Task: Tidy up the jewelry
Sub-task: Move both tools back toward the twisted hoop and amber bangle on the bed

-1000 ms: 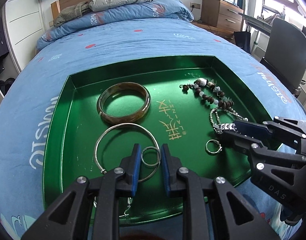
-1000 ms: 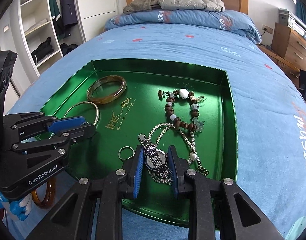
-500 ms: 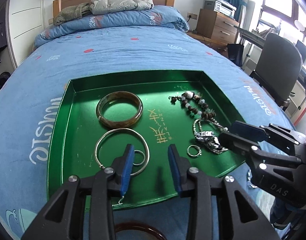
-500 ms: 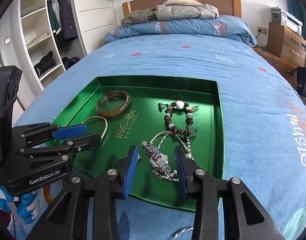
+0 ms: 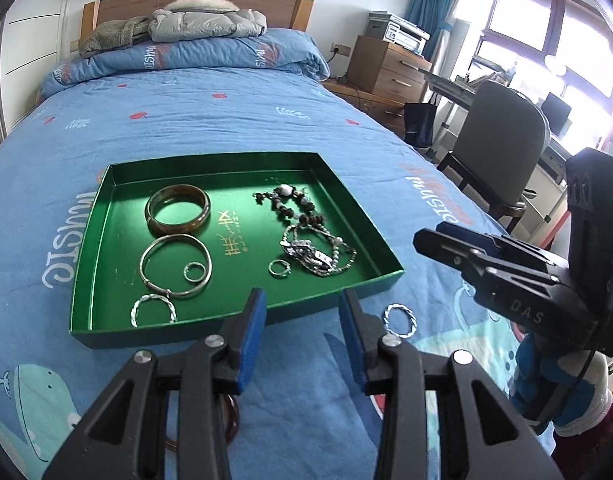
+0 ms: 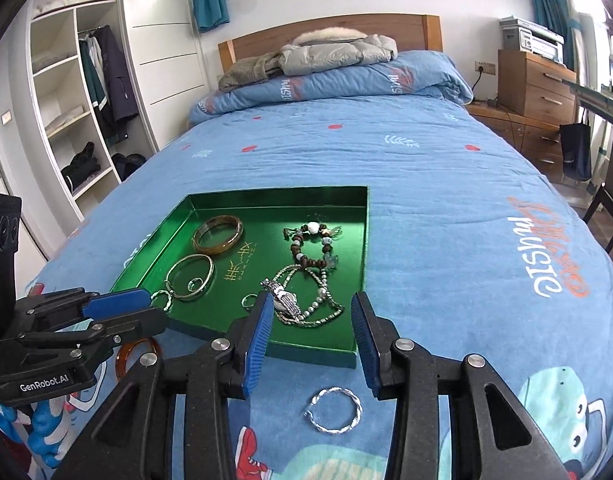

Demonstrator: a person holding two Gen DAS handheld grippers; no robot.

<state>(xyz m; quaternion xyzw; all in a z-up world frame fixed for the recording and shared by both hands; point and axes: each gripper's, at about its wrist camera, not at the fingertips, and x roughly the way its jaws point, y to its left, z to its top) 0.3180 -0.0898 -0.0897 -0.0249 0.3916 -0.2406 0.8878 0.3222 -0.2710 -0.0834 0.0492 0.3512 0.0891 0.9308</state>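
A green tray [image 5: 94, 240] [image 6: 362, 240] lies on the blue bed. In it are a brown bangle [image 5: 177, 208], a silver bangle [image 5: 175, 265], a small ring [image 5: 194, 271], a twisted silver hoop [image 5: 153, 309], another ring [image 5: 279, 268], a watch on chains [image 5: 310, 254] [image 6: 284, 300] and a bead bracelet [image 5: 292, 204]. My left gripper [image 5: 302, 336] is open and empty, in front of the tray. My right gripper [image 6: 312, 336] is open and empty above the tray's near edge. A second twisted hoop [image 6: 333, 410] [image 5: 399, 320] and an amber bangle [image 6: 137, 356] [image 5: 230, 424] lie on the bedspread.
Folded quilt and jackets [image 6: 326, 56] lie at the bed's head. An open wardrobe [image 6: 74, 112] stands on the left. A wooden nightstand [image 5: 386, 68] and a grey chair [image 5: 502, 140] stand on the right.
Both grippers opened, letting go of the small ring and the watch, which lie in the tray. Both pulled back and up from the tray toward the bed's near edge.
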